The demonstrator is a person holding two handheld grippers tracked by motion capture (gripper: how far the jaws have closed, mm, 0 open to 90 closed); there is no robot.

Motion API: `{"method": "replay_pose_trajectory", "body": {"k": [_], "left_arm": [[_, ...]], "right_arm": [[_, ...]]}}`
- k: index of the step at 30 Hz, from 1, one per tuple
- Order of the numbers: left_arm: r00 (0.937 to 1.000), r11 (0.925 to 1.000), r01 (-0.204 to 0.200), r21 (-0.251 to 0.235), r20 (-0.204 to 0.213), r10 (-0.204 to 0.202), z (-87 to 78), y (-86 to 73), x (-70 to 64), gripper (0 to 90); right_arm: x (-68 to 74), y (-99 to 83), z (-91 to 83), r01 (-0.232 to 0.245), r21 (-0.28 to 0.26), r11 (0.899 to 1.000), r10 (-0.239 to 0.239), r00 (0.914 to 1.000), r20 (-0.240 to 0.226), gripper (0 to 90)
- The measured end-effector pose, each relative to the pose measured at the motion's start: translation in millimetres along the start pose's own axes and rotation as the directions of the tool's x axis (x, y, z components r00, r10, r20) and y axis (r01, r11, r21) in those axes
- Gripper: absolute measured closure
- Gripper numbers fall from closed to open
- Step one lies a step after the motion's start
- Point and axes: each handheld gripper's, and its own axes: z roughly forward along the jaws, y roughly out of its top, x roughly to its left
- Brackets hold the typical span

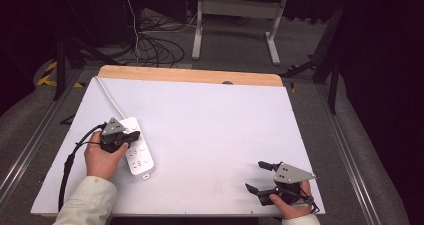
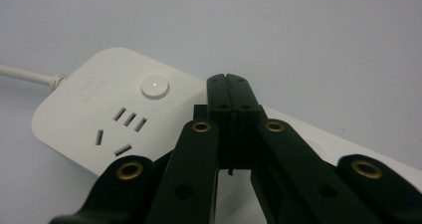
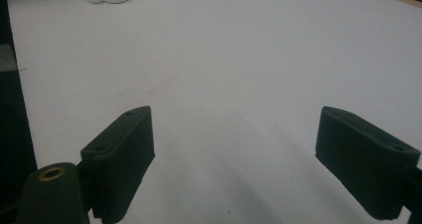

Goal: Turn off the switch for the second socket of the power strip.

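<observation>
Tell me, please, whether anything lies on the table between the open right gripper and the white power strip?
Nothing visible does: bare white table separates the right gripper from the power strip, over which the shut left gripper sits.

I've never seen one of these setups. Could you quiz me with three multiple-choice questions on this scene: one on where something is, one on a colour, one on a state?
1. Where does the white plastic power strip lie on the pale grey table?
A. left side
B. right side
C. far edge

2. What colour is the round button on the strip?
A. red
B. white
C. black

3. How do the right tongs stand?
A. shut on the strip
C. shut on nothing
B. open

Answers:
1 A: the high view shows it at the left, under the left tongs.
2 B: it matches the strip's body in the left gripper view.
3 B: its jaws stand wide apart over bare table.
</observation>
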Motion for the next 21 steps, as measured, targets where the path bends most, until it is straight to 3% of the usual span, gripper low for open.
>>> {"method": "replay_pose_trajectory", "body": {"k": [6,12,21], "left_arm": [[0.9999,1.0,-0.008,0.002,-0.007,0.008,0.2,0.3,-1.4,89.9],[0.9999,0.9998,0.009,-0.017,-0.013,-0.009,0.4,-2.2,-2.3,89.9],[0.9998,0.9998,0.017,-0.007,-0.013,-0.018,0.3,-1.4,-2.3,89.9]], "right_arm": [[0.2,0.0,0.0,0.003,0.003,1.0,-0.003,1.0,0.001,16.1],[0.4,-0.1,0.1,0.001,0.002,1.0,-0.001,1.0,-0.002,16.1],[0.7,-0.1,0.4,0.002,0.005,1.0,-0.002,1.0,-0.003,16.1]]}}
